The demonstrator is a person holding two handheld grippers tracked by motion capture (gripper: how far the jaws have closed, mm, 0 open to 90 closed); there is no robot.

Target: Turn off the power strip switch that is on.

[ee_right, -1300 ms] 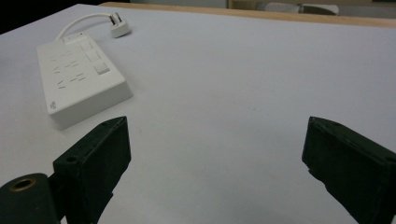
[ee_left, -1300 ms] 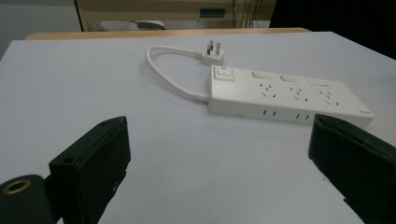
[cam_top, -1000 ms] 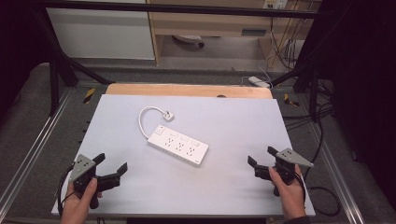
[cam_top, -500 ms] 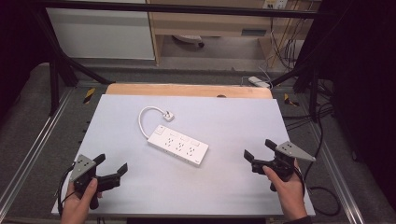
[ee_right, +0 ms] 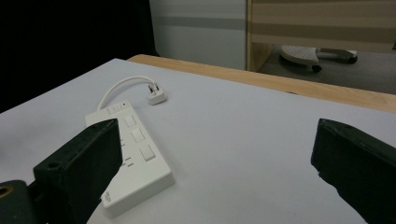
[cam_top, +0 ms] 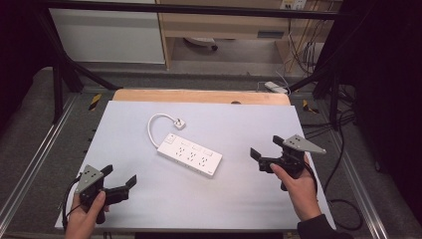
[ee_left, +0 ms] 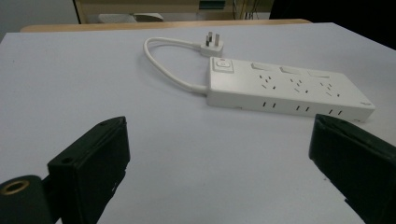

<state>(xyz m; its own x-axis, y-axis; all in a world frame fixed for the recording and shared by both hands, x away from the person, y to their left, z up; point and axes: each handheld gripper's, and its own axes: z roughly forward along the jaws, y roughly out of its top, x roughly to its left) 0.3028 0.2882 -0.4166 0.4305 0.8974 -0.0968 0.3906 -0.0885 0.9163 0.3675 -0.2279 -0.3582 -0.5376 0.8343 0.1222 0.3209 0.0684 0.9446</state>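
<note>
A pale grey table (cam_top: 249,199) takes up the middle and lower part of the high view, with a strip of bare wood along its far edge. A white power strip (cam_top: 189,155) lies flat near the centre of the frame, set on a diagonal from upper left to lower right, with its switch end at the upper left. Its short white cord (cam_top: 152,128) loops up and round from that end to a white plug (cam_top: 179,122), which rests on the table just above the strip.

At the lower left of the frame, the left hand-held gripper (cam_top: 120,181) sits low over the table, jaws apart and holding nothing, well apart from the strip. At the right of the frame, about level with the strip, the right hand-held gripper (cam_top: 266,148) points toward it, jaws also wide apart and empty, near the strip's lower right end but not touching.
</note>
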